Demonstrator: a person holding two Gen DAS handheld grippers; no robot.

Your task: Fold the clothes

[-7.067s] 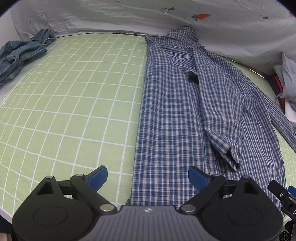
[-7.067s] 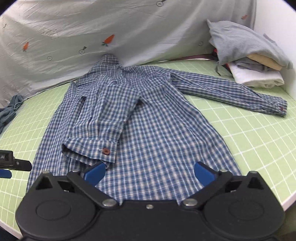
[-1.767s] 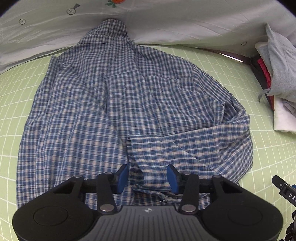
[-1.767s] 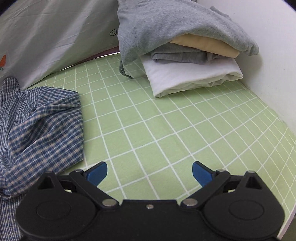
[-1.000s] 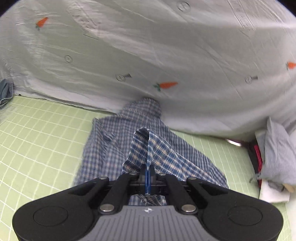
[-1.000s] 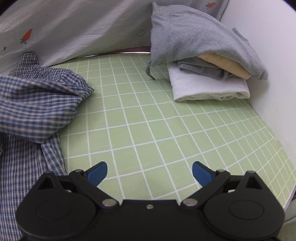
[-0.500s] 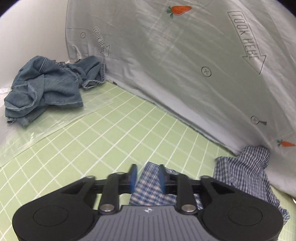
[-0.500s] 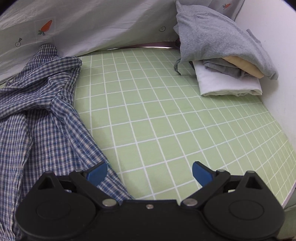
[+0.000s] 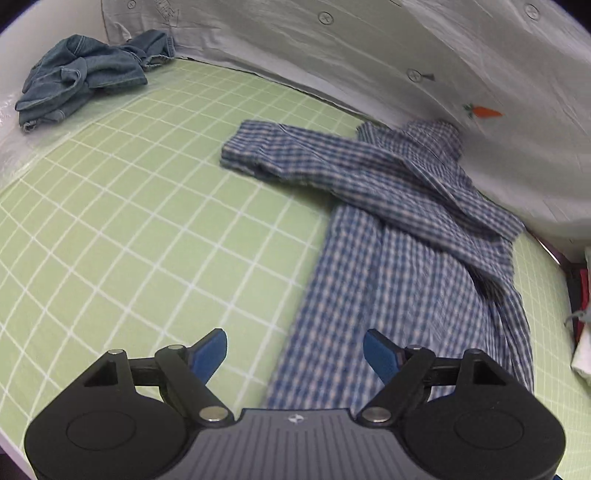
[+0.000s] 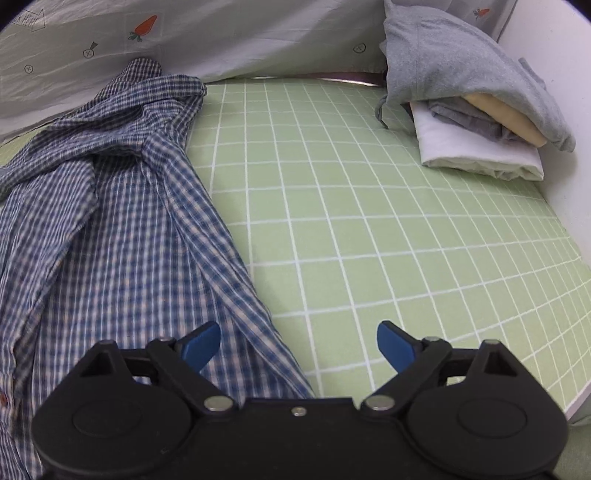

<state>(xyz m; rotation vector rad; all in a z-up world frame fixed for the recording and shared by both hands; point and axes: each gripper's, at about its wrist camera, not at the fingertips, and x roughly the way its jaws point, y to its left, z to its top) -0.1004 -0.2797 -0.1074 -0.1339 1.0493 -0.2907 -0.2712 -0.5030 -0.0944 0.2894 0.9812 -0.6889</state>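
Observation:
A blue checked shirt (image 9: 399, 266) lies on the green grid mat (image 9: 129, 229), narrowed lengthwise, collar toward the back sheet. One sleeve (image 9: 295, 162) lies across the shoulders, its cuff sticking out onto the mat at the left. My left gripper (image 9: 295, 350) is open and empty above the shirt's lower left edge. In the right wrist view the shirt (image 10: 110, 229) fills the left side. My right gripper (image 10: 299, 343) is open and empty over the shirt's lower right edge.
A crumpled denim garment (image 9: 85, 77) lies at the mat's far left corner. A stack of folded clothes (image 10: 476, 110) under a grey top sits at the far right by the white wall. A grey carrot-print sheet (image 10: 240, 33) hangs along the back. The mat's front edge is near.
My left gripper has let go of the sleeve, opened wide and drawn back toward the shirt's lower part. The sleeve now lies across the shoulders. My right gripper has shifted left over the hem.

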